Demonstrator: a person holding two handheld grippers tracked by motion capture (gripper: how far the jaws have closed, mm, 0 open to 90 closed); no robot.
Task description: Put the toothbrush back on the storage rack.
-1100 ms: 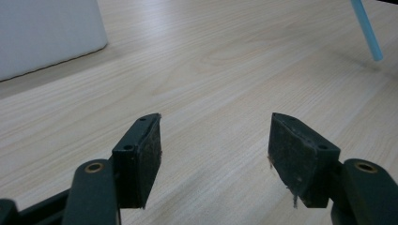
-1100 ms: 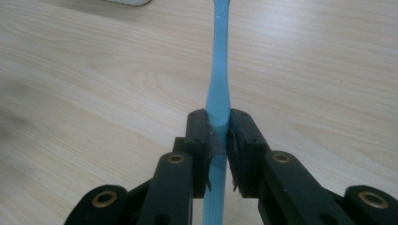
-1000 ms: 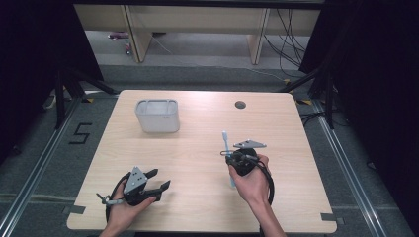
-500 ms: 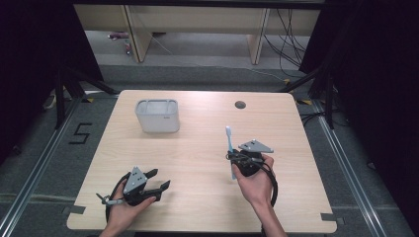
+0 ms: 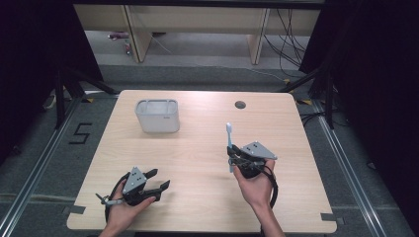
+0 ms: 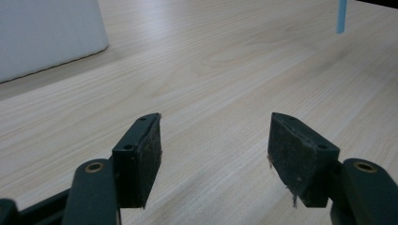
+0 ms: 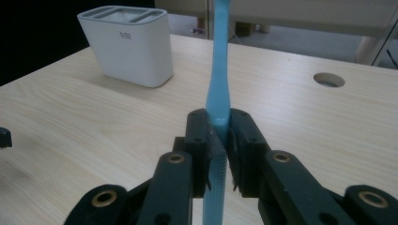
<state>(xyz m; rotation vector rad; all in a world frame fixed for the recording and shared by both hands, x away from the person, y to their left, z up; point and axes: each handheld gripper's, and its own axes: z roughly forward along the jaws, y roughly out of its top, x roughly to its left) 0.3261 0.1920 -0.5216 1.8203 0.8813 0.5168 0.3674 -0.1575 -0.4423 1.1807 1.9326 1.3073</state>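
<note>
My right gripper [image 5: 236, 156] [image 7: 218, 136] is shut on a light blue toothbrush [image 5: 229, 140] [image 7: 219, 75], held roughly upright over the right half of the table with its head up. A white slotted holder [image 5: 157, 116] [image 7: 126, 44] stands at the far left of the table, well apart from the toothbrush. My left gripper [image 5: 159, 179] [image 6: 216, 154] rests near the front left edge, open, with bare wood between its jaws. In the left gripper view the holder [image 6: 47, 37] fills the upper left and the toothbrush's lower end [image 6: 341, 14] hangs at the upper right.
The wooden table [image 5: 197, 148] has a round cable hole [image 5: 240, 104] [image 7: 328, 79] at its far right. Black stands and cables surround the table on the grey floor. A wide stretch of bare wood lies between the holder and the two grippers.
My right gripper has lifted slightly and drifted a little to the right with the toothbrush. The left gripper has stayed where it was.
</note>
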